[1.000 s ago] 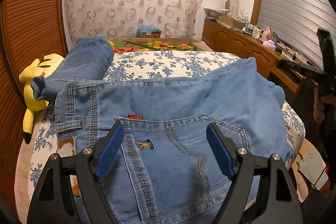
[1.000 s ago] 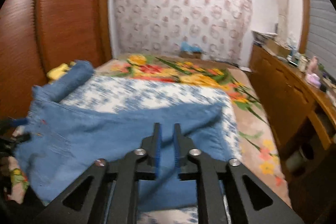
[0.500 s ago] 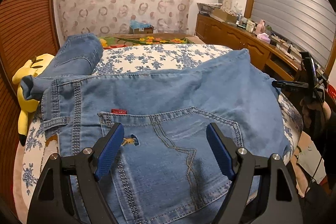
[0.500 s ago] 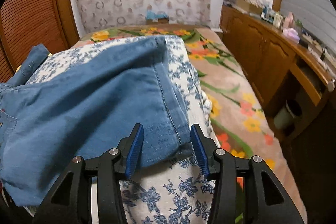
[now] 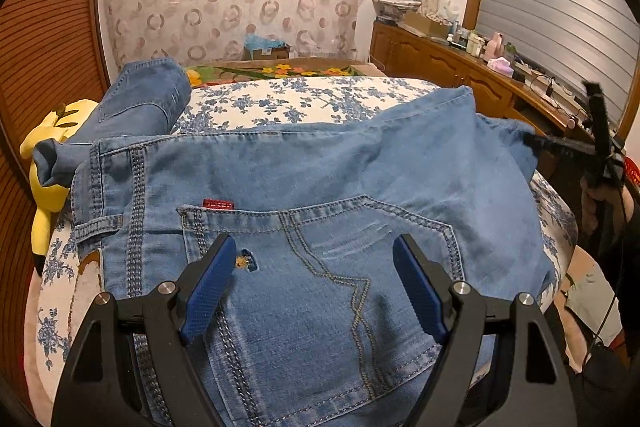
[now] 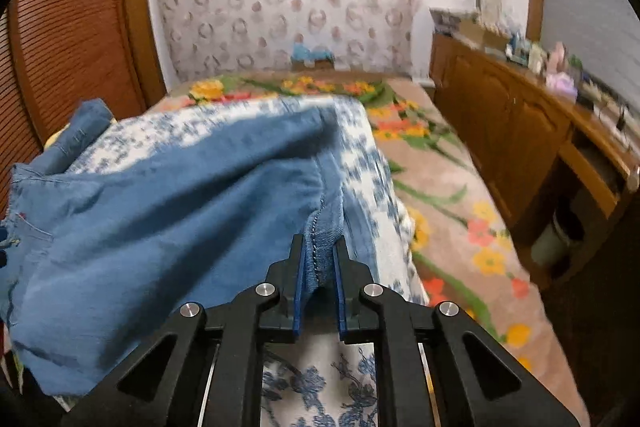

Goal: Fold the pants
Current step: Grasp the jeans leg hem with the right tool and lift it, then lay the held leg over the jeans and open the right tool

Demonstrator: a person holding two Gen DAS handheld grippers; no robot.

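Light blue jeans (image 5: 304,187) lie across a floral-covered bed (image 5: 304,99), back pocket up, one leg folded over the seat. My left gripper (image 5: 312,267) is open above the back pocket and holds nothing. My right gripper (image 6: 318,267) is shut on the hem of the jeans leg (image 6: 324,227) at the bed's right side. In the left wrist view the right gripper (image 5: 560,147) shows at the far right, holding the lifted hem. The other leg (image 5: 144,99) lies toward the far left.
A yellow plush toy (image 5: 44,163) lies at the bed's left edge by the wooden slatted wall. A wooden dresser (image 6: 520,131) with clutter runs along the right. A flowered rug (image 6: 460,211) covers the floor between bed and dresser.
My right gripper was open around the leg hem half a second ago and has now shut on it and lifted it slightly. My left gripper stays open over the pocket.
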